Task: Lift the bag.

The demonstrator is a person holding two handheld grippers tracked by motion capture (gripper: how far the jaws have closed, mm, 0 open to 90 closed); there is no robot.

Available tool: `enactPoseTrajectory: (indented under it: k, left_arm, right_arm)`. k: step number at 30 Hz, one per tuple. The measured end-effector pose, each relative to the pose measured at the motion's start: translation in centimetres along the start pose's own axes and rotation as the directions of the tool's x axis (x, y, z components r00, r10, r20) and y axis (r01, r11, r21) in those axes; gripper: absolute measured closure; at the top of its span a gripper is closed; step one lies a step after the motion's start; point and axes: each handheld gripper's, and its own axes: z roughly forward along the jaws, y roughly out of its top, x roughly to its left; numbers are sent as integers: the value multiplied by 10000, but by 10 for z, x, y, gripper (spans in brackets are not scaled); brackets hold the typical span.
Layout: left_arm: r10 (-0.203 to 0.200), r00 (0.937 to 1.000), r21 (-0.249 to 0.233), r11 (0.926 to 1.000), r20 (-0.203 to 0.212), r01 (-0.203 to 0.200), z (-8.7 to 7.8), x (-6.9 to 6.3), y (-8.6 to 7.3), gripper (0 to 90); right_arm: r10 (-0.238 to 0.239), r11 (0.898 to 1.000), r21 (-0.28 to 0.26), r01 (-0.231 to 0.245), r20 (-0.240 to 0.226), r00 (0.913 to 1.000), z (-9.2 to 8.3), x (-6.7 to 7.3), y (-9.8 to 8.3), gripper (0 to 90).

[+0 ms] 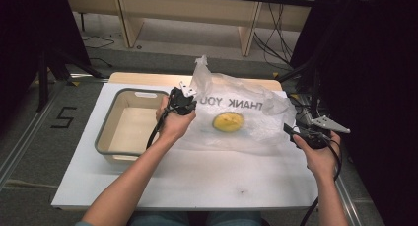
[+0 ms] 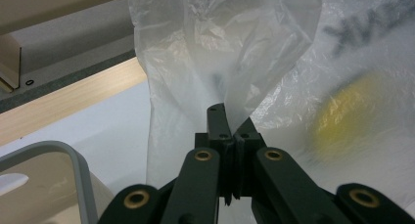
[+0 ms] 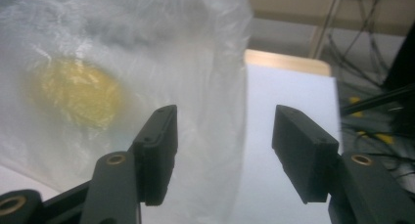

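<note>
A thin clear plastic bag (image 1: 256, 115) printed "THANK YOU" lies on the white table (image 1: 197, 176), with a round yellow thing (image 1: 227, 121) inside it. My left gripper (image 1: 189, 94) is shut on a bunched corner of the bag (image 2: 220, 48) and holds that corner lifted above the table. In the left gripper view the yellow thing (image 2: 342, 116) shows blurred through the film. My right gripper (image 1: 290, 130) stands open at the bag's right edge. Beyond its jaws (image 3: 222, 136) the bag (image 3: 186, 48) reaches partway across the gap, untouched by the pads, and the yellow thing (image 3: 73, 92) lies farther left.
A cream tub with a grey rim (image 1: 106, 132) stands on the table to the left of my left hand, its rim (image 2: 73, 160) close beside the left gripper. Black stands and cables crowd the table's right side (image 1: 315, 88). Wooden furniture stands behind.
</note>
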Motion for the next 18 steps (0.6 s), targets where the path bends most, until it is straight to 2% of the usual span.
enactPoseTrajectory:
  k: [5,8,12,18]
  left_arm:
    - [-13,10000,-105,9999,-21,12,0,2,0,892]
    - [-90,10000,-321,9994,1,90,-2,2,1,892]
    - [-66,10000,-707,9975,10,67,-8,2,3,892]
    - [-167,9998,-1422,9897,51,173,-21,3,10,892]
  right_arm:
    - [53,10000,6,-53,-443,9990,7,5,-2,759]
    - [58,9999,-145,-67,-590,9982,6,7,1,890]
    - [118,9988,-467,-145,-559,9984,3,8,5,900]
    - [361,9921,-1176,-426,-568,9977,-6,9,17,900]
